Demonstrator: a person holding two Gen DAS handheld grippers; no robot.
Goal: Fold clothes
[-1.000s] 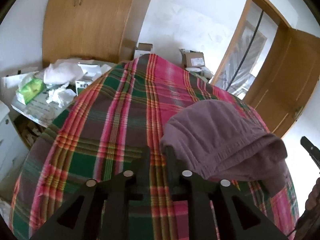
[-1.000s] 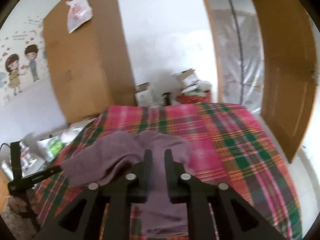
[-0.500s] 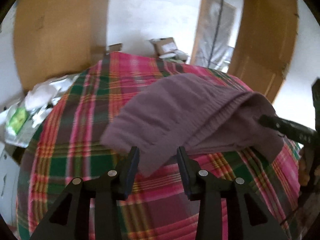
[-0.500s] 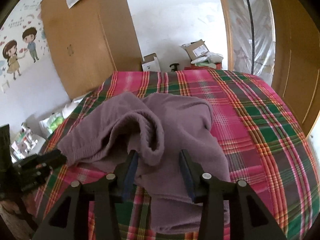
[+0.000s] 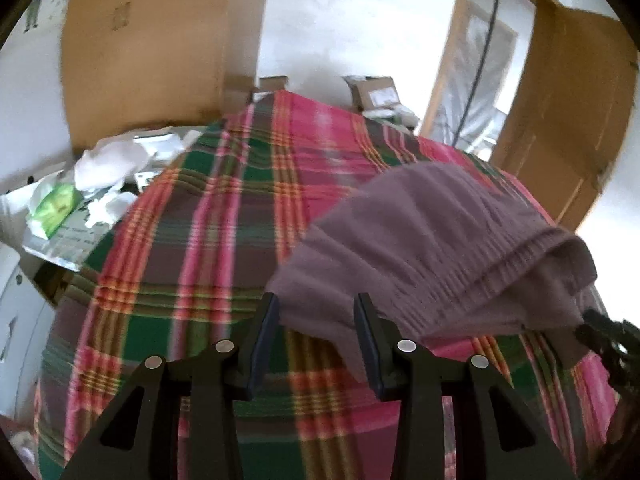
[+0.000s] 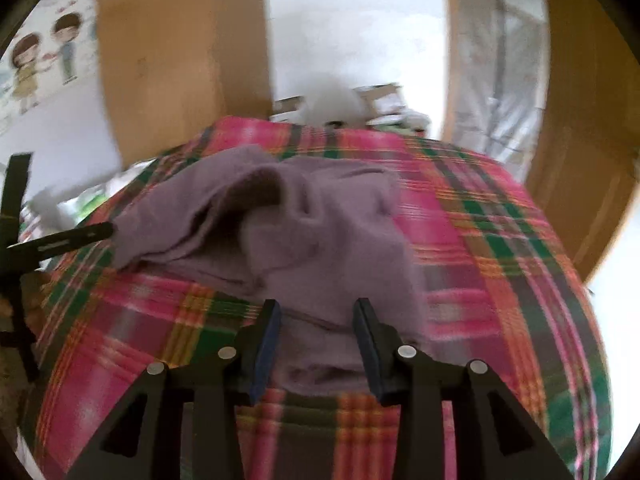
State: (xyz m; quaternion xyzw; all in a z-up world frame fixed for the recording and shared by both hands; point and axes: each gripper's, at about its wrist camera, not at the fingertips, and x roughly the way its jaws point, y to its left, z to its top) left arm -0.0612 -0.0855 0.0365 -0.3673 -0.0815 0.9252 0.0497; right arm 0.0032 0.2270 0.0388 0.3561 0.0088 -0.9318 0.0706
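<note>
Purple knit garment (image 6: 312,224) lies bunched on the plaid-covered bed (image 6: 492,240). Left gripper (image 5: 316,316) and right gripper (image 6: 316,320): fingers spread apart, released, poised at the garment's near edges, holding nothing.

- A bed (image 5: 208,240) carries everything, covered by a plaid spread of pink, green and brown.
- A rumpled mauve knit garment (image 6: 304,224) lies directly on it, toward 3 o'clock in the left wrist view.
</note>
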